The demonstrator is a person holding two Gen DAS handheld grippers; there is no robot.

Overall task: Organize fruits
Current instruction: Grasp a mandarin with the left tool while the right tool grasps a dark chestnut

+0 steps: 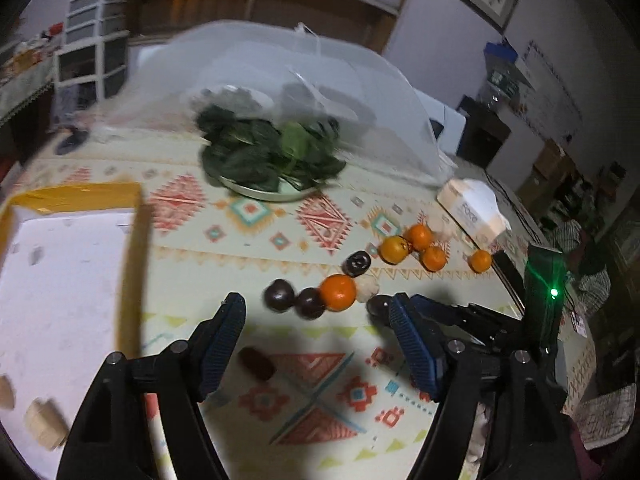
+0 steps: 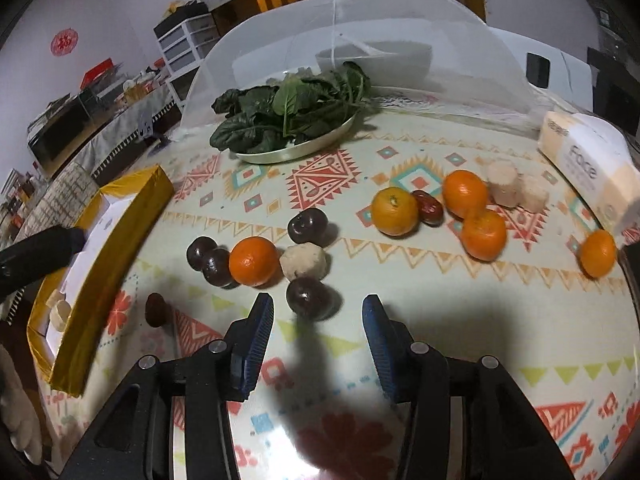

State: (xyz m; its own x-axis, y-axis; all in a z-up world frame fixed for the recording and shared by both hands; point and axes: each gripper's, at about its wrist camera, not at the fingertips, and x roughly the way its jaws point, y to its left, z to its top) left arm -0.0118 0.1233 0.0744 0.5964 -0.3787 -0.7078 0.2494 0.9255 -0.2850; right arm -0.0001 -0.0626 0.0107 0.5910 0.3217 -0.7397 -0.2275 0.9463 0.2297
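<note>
My right gripper (image 2: 316, 312) hangs open low over the patterned cloth. A dark round fruit (image 2: 310, 298) lies just ahead of its tips, and the pads are not touching it. Beyond it lie an orange (image 2: 253, 261), a beige lump (image 2: 304, 261) and two more dark fruits (image 2: 208, 260). Several oranges (image 2: 465, 193) and a red date (image 2: 430, 208) sit to the right. My left gripper (image 1: 315, 300) is open and holds nothing, beside the yellow box (image 1: 134, 264). A date (image 1: 256, 364) lies on the cloth beneath its jaws.
A plate of leafy greens (image 2: 296, 152) stands at the back before a mesh food cover (image 2: 400, 20). A tissue box (image 2: 588, 160) and beige cylinders (image 2: 504, 182) are at the right. The yellow box (image 2: 116, 248) holds beige pieces. The table edge runs along the right.
</note>
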